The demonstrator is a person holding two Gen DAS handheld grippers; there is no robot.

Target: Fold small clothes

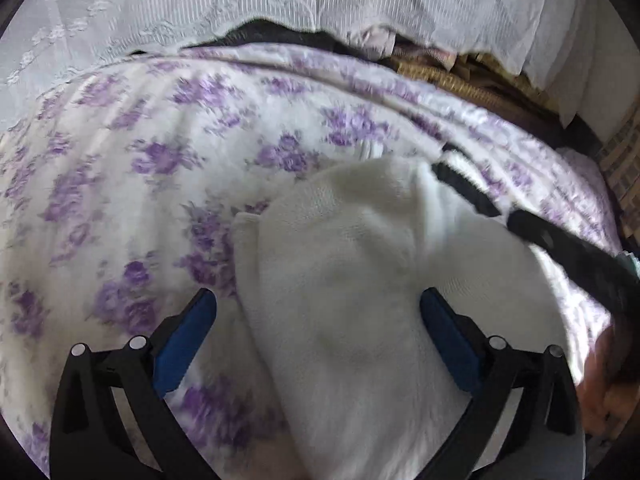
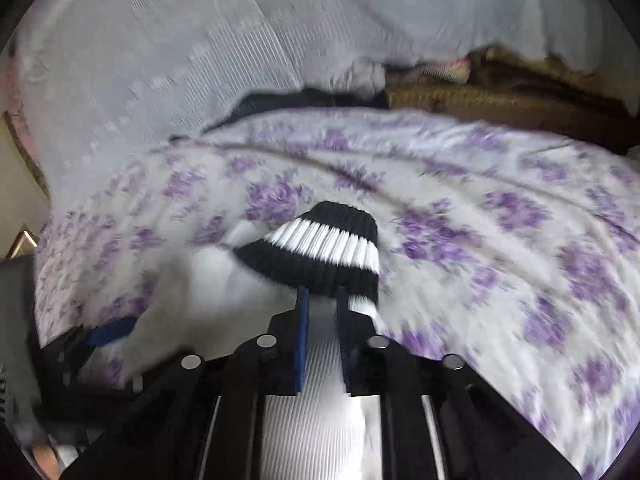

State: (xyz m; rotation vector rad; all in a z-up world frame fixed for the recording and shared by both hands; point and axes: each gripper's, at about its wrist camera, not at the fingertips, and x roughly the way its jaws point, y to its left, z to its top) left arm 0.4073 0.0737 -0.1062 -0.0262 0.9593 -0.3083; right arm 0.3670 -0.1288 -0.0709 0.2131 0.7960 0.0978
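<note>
My right tongs [image 2: 322,300] pinch the sock [image 2: 320,248] cuff; left tongs [image 1: 318,312] gape over its foot, bed [image 1: 120,152] open leftward.

White sock [image 1: 360,280] on purple-floral bedspread [image 1: 132,168]

Two wrist fisheyes low and close over the floral bedspread [image 1: 140,152], both facing the curtain [image 2: 200,40] beyond.

White sock [image 1: 360,300] with black-and-white striped cuff [image 2: 320,252], purple-flowered white bedspread [image 1: 140,160]
</note>
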